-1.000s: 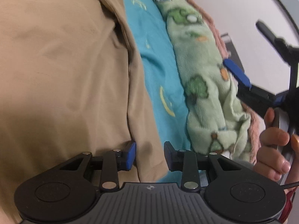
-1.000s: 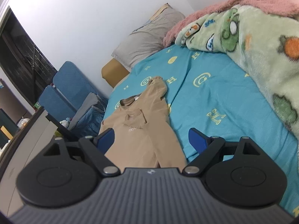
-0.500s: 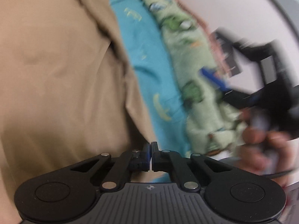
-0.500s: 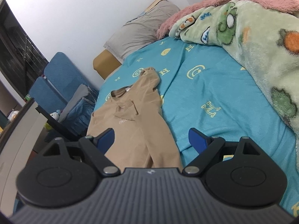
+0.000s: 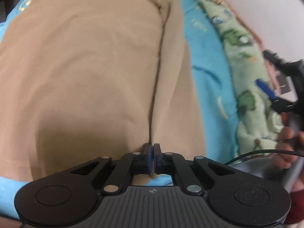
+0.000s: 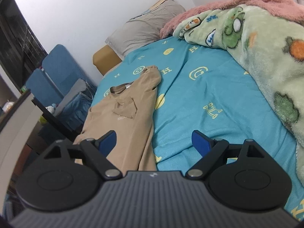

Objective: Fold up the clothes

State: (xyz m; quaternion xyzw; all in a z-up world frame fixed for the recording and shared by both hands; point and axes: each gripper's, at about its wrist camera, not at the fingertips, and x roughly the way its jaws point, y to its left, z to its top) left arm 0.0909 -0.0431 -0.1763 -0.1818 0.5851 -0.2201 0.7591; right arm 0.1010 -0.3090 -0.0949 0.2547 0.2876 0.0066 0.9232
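Left claw (image 5: 152,148) clamped on tan shirt (image 5: 85,66) edge; right claw (image 6: 153,140) apart above bare sheet (image 6: 199,98).

Matt tan cloth shirt (image 6: 131,112), smooth printed bedsheet (image 6: 190,98), seemingly plush fleecy blanket (image 6: 266,43).

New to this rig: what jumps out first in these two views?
The tan shirt lies spread along the left side of a turquoise patterned sheet, and it fills most of the left wrist view. The left gripper is pinched shut on a fold of the shirt near its hem, while the right gripper hangs open above the bed. A green cartoon fleece blanket is heaped along the right.
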